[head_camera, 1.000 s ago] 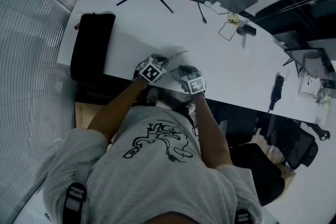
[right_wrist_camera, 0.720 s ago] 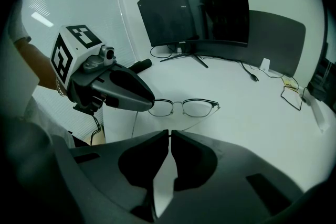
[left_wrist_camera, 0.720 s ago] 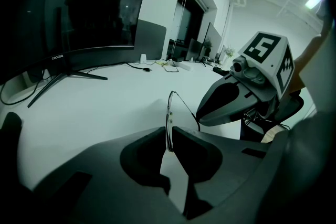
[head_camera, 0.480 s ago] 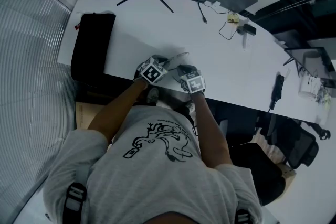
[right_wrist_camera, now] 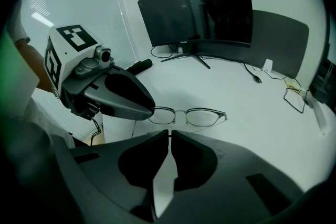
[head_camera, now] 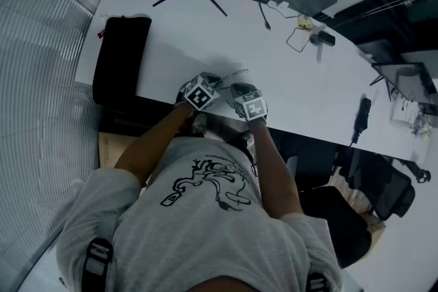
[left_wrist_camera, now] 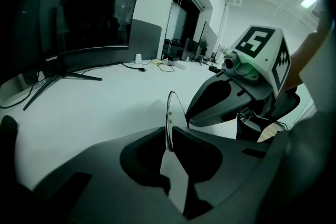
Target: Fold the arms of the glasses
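Thin wire-rimmed glasses [right_wrist_camera: 203, 116] pinched by left hand-held gripper [left_wrist_camera: 169, 138] and right hand-held gripper [right_wrist_camera: 169, 136] over smooth white table [right_wrist_camera: 247, 97]; curved black monitor [right_wrist_camera: 205, 2] upper frame.

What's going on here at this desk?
A person handles thin metal-framed glasses at a white desk with two handheld grippers. The left gripper clamps one end of the frame front. The right gripper is pinched shut on what looks like the tip of one arm. That arm is not yet folded.
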